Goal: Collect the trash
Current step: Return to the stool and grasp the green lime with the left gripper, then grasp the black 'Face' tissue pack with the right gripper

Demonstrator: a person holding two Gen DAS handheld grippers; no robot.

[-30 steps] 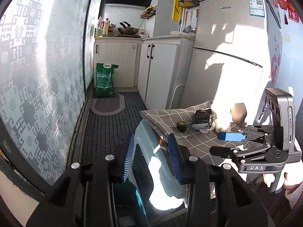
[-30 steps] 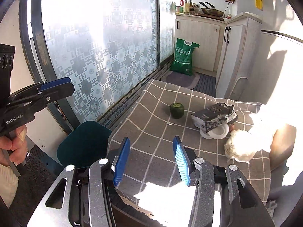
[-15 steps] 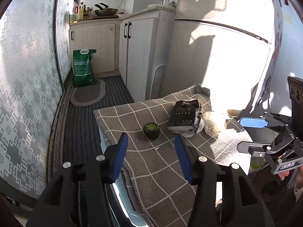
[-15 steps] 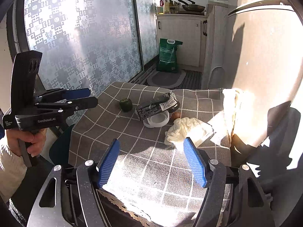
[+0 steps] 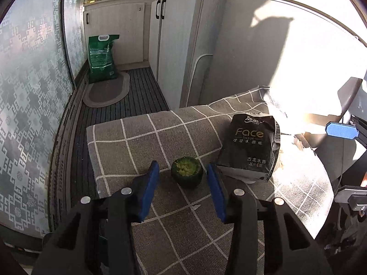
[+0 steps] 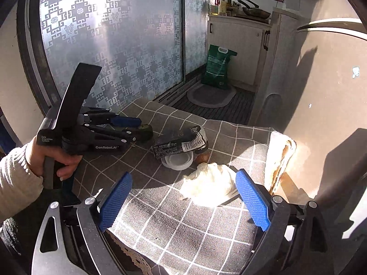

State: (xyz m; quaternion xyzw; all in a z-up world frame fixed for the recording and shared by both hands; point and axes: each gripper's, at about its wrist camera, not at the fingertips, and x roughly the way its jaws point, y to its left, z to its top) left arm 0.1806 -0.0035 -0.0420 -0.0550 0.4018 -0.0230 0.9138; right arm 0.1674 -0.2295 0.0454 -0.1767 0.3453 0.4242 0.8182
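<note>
The left claw had come in low over the grey checked tablecloth that covered the surface, and its 2 blue pads stood wide apart with nothing between them, the tips just short of the small round green fruit husk with a hollowed, pulpy top. Half a second before, that husk sat well ahead of the pads; 1 second before, this camera looked mostly at the teal chair and the floor. The approach looked nearly finished, so closing on the husk seemed the likely next step.

The right claw also stood wide and empty. It had moved in on the crumpled white paper wad, which now lay just ahead of the span of its pads in bright sun, where earlier it was farther off. From this view the left claw's fingers reached right up to the husk, though contact could not be confirmed.

Beyond the wad sat a shallow white plastic lid or dish, with the black soft tissue pack printed "Face" lying partly over it. A small brownish item beside the dish was too hidden to name.

Farther back were the oval grey floor mat, the green sack with a white handle and the pale kitchen cabinets.

No trash had yet been lifted, and no bin showed.
</note>
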